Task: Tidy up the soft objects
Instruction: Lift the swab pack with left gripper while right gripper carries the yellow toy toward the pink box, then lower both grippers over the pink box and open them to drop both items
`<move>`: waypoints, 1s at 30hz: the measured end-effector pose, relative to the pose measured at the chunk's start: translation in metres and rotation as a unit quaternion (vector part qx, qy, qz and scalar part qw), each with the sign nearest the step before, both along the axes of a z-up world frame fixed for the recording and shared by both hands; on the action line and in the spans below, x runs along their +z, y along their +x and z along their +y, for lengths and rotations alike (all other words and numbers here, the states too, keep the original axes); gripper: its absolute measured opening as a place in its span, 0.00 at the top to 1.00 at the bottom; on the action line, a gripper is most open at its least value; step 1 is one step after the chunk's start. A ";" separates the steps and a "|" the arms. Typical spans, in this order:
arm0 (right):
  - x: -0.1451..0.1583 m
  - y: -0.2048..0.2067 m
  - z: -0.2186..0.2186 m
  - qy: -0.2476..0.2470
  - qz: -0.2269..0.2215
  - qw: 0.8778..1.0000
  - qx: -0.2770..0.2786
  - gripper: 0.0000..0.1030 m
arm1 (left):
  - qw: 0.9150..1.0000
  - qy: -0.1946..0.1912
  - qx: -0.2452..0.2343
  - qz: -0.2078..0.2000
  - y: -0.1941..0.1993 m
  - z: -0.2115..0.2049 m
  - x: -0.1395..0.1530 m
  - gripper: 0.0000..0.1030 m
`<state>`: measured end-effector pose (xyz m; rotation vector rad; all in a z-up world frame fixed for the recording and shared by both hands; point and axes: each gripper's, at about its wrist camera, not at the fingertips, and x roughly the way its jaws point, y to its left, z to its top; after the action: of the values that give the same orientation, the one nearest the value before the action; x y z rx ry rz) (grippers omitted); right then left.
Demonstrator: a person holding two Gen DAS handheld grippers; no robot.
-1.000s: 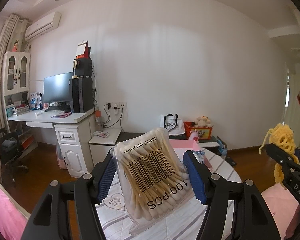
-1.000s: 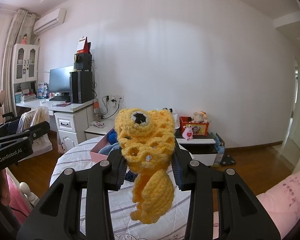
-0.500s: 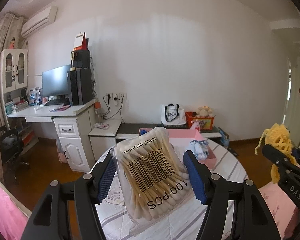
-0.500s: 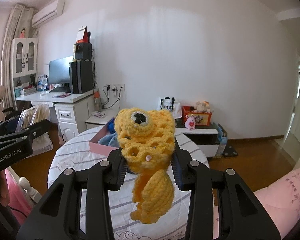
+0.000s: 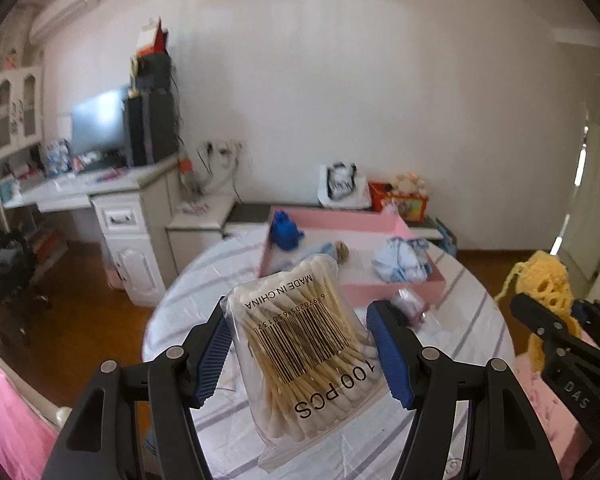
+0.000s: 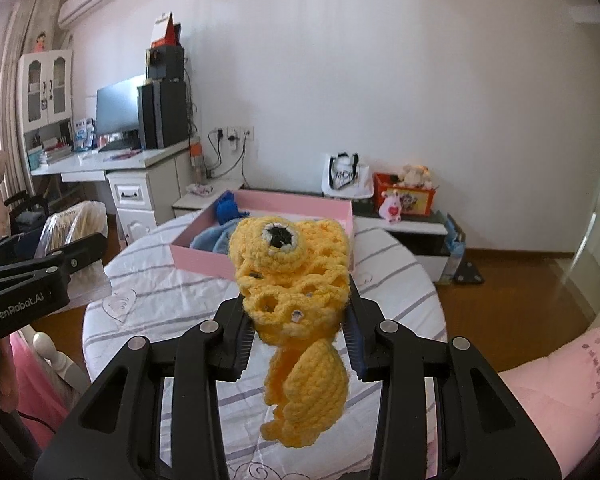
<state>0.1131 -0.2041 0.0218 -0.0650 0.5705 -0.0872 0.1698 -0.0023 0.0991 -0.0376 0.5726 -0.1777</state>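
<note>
Left gripper (image 5: 300,354) is clenched on a clear bag of cotton swabs (image 5: 306,354); blue pads press the bag on both sides, barcode side toward the camera, print upside down. The bag hangs in the air above the near part of the round table (image 5: 472,320), which is covered by a white cloth with thin purple stripes. Right gripper (image 6: 298,336) is clenched on a yellow crochet toy (image 6: 292,276); the toy's upper part with one black-and-white eye stands above the jaws, and a knitted lobe dangles below them, clear of the cloth. In the left wrist view the right gripper and its yellow toy show at the right edge, beside the table. A pink box (image 6: 260,200) sits open on the far half of the table. Inside it: a blue knitted item (image 5: 286,230) at the far left corner, a pale blue cloth bundle (image 5: 402,260) toward the right, and a small tan item between them, too small to identify. A small packet (image 5: 410,306) lies on the cloth just in front of the box. Left wrist view is blurred. Behind the table are a white desk (image 6: 112,160) with a monitor (image 6: 118,106).
</note>
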 end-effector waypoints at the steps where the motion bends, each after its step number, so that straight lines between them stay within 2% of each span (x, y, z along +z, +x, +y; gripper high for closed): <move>1: -0.005 0.007 -0.002 0.002 0.009 1.000 -0.001 0.65 | 1.000 -0.003 -0.004 0.007 0.007 0.001 -0.004 0.39; 9: -0.033 0.052 -0.013 0.014 0.055 0.998 -0.006 0.65 | 0.998 -0.002 0.003 0.067 0.080 0.002 -0.025 0.39; 15: -0.054 0.083 -0.018 0.020 0.081 0.996 -0.004 0.65 | 0.996 0.010 0.009 0.092 0.123 -0.006 -0.039 0.39; 21: -0.061 0.112 -0.022 0.026 0.090 0.996 -0.002 0.65 | 0.995 0.022 0.008 0.097 0.156 -0.020 -0.039 0.39; 30: -0.048 0.153 -0.029 0.028 0.081 0.996 -0.009 0.65 | 0.995 0.039 -0.007 0.089 0.211 -0.039 -0.031 0.39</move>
<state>0.2661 -0.2327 -0.0264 -0.0121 0.7356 -0.0838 0.3811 -0.0414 0.0680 0.0276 0.7569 -0.1659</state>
